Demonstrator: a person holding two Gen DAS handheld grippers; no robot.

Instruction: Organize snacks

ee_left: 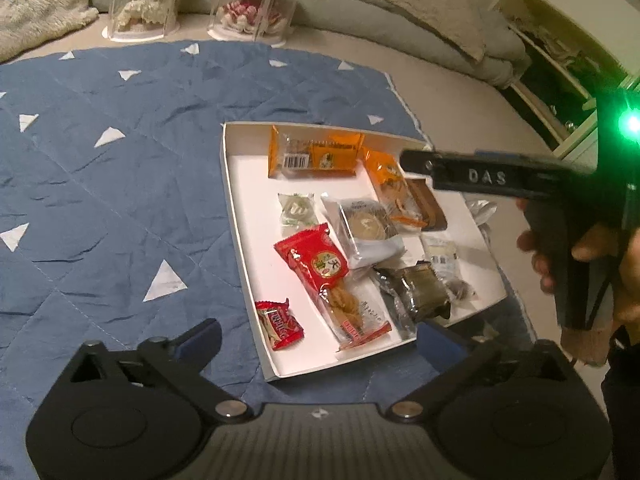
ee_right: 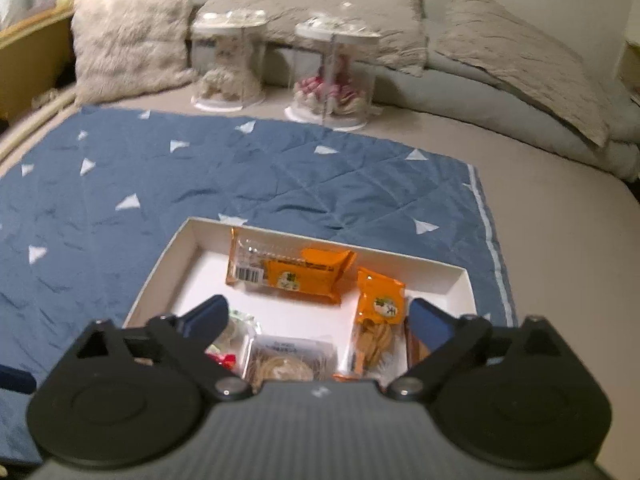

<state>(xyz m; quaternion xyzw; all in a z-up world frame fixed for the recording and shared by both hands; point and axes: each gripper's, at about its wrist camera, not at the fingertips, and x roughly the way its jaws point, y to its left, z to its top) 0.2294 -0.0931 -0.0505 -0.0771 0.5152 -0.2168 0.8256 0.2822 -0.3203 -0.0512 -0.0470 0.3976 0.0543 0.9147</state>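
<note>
A white shallow box (ee_left: pixel 236 208) lies on a blue quilt and holds several wrapped snacks: an orange pack (ee_left: pixel 316 152) at the far side, a red pack (ee_left: pixel 316 262) in the middle, a small red candy (ee_left: pixel 278 324) near the front corner. My left gripper (ee_left: pixel 320 340) is open and empty just above the box's near edge. My right gripper (ee_right: pixel 318 320) is open and empty above the box (ee_right: pixel 460 280), over the orange packs (ee_right: pixel 296 272). Its black body (ee_left: pixel 500 176) shows at the right of the left wrist view.
The blue quilt (ee_left: pixel 100 184) with white triangles covers the bed. Two clear display cases (ee_right: pixel 228 64) (ee_right: pixel 336 76) stand behind it, with pillows (ee_right: pixel 132 36) at the back. A shelf (ee_left: pixel 560 72) stands at the far right.
</note>
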